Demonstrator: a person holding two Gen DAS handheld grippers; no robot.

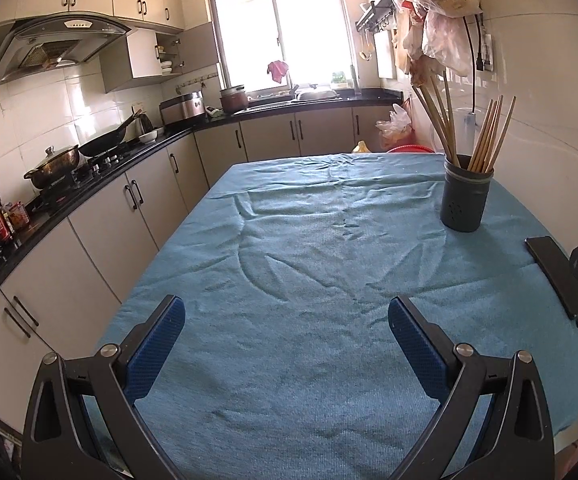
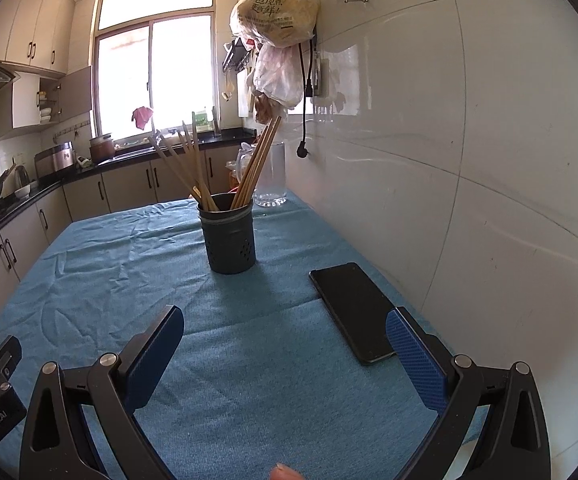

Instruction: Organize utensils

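Left gripper (image 1: 287, 312) jaws spread wide, nothing between them, hovering low over the blue tablecloth (image 1: 309, 248) at the near end of the table. Right gripper (image 2: 285, 322) also wide apart and empty, above the same cloth, nearer the wall side. Dark utensil holder (image 2: 228, 238) stands upright on the cloth, ahead of the right gripper and far right in the left wrist view, close to the tiled wall (image 2: 469, 160). Chopsticks (image 2: 257, 164) already stand in the holder in two bunches, one leaning left, one leaning right, tips fanned out above the rim. No loose utensils visible on the cloth in either view. Black phone (image 2: 355, 312) lies flat on the cloth between holder and right gripper, its near end just beside the right finger pad (image 2: 417, 360); contact unclear. Clear glass jug (image 2: 271, 176) sits behind the holder at the table's far edge. Plastic bags (image 2: 277, 16) hang on the wall above. Kitchen counter with wok (image 1: 105, 142) and pot (image 1: 55, 164) runs along the left; window (image 1: 281, 28) at the back. A fingertip shows at the bottom edge of the right wrist view.
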